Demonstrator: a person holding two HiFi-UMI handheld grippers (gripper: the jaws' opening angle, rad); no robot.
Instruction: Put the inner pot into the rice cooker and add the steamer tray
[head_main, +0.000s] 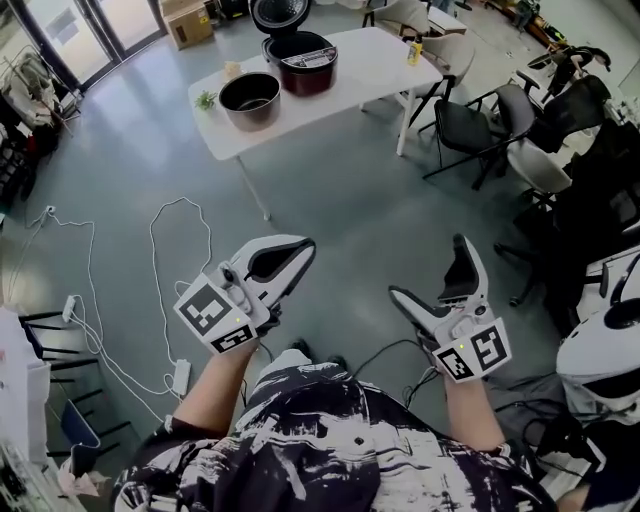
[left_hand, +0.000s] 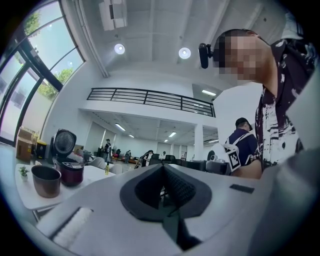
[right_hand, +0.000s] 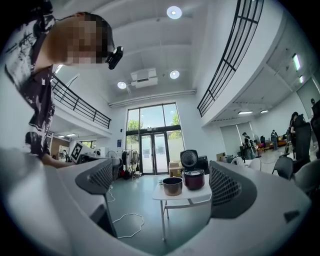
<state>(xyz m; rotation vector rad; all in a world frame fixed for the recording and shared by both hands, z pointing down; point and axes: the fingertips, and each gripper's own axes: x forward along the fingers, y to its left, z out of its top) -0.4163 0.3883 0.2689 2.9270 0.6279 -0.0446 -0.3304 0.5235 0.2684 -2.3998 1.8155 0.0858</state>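
Facing table (head_main: 385, 52) with inner pot (head_main: 250, 99) beside rice cooker (head_main: 303, 63), cables (head_main: 153, 236) on floor (head_main: 345, 215) between; left fingers (left_hand: 178, 188) closed, right fingers (right_hand: 228, 192) open

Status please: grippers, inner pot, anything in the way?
Left gripper shut, empty; right gripper open, empty. Inner pot on table beside open rice cooker, not inside. Table far ahead; only floor between.
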